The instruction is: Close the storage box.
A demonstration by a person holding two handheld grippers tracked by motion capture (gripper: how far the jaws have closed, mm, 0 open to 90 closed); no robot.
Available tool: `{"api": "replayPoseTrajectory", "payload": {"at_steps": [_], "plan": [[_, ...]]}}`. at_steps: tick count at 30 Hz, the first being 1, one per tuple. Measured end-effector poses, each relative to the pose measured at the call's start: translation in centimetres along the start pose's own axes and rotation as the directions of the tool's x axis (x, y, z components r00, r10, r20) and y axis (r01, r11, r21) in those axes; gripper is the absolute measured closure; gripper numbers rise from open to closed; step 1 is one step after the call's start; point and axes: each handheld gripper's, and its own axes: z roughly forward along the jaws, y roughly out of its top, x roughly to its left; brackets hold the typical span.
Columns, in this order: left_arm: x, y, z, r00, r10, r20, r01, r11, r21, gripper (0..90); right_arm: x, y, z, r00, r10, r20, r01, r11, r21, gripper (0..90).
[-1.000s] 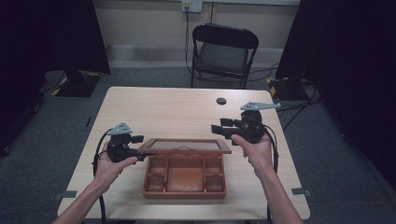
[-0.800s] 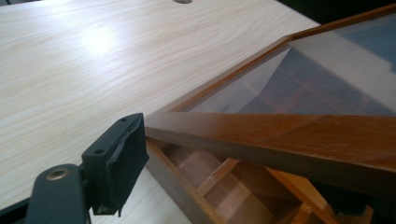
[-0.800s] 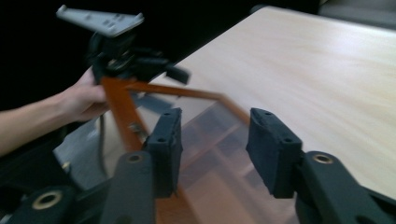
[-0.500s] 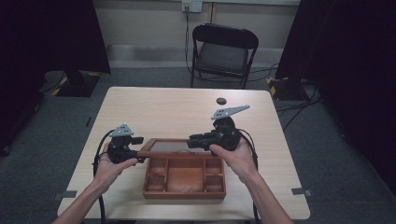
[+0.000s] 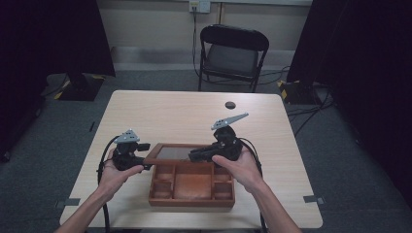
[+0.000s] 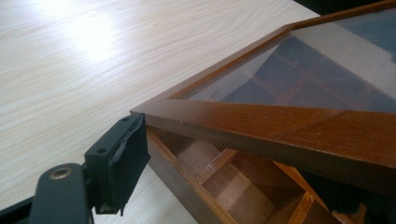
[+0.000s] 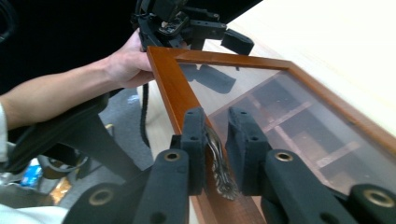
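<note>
Right gripper [image 7: 215, 154]: jaws slightly apart, either side of the metal clasp [image 7: 219, 161] on the lid [image 5: 176, 153]. Left gripper [image 5: 141, 158]: jaws apart at the lid's corner. Lid raised, tilted over the wooden box [image 5: 191, 196] on the table [image 5: 165, 109].

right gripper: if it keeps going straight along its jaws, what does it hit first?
Probably the lid's metal clasp: in the right gripper view it sits between the right gripper's jaws, on the front rail of the glass lid. Beyond it the line runs along the glass toward the left gripper at the far corner. Depth is uncertain.
</note>
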Motion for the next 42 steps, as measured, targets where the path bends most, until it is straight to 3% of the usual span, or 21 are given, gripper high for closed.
{"api": "replayPoseTrajectory", "payload": {"at_steps": [8,11,19,28,35,42], "plan": [[0.3,-0.1,0.1,0.9999,-0.003,-0.011,0.003,0.9999,0.014,20.3,-0.1,-0.2,0.2,0.9996,0.023,-0.017,-0.023,1.0,0.01,81.5],[0.5,-0.2,0.1,0.9998,-0.018,-0.013,0.018,0.9998,0.011,20.6,-0.1,-0.3,0.2,0.9998,0.018,-0.011,-0.018,1.0,0.008,81.7],[1.3,-0.4,0.1,0.9997,-0.012,-0.02,0.013,0.9994,0.033,19.3,0.3,-0.4,0.3,1.0,-0.003,0.009,0.003,1.0,0.009,82.0],[3.1,-1.0,-0.3,0.9954,-0.064,-0.071,0.068,0.9964,0.051,21.2,0.5,-0.7,0.4,0.9998,-0.015,0.014,0.014,1.0,0.027,82.0],[4.4,-1.3,-1.0,0.9889,-0.11,-0.1,0.112,0.9935,0.02,22.1,0.9,-1.1,0.8,0.999,-0.039,0.02,0.038,0.998,0.057,82.1],[4.5,-1.3,-1.1,0.9879,-0.112,-0.108,0.114,0.9933,0.017,22.1,1.2,-1.7,1.3,0.9983,-0.055,0.021,0.053,0.994,0.09,82.2]]}}
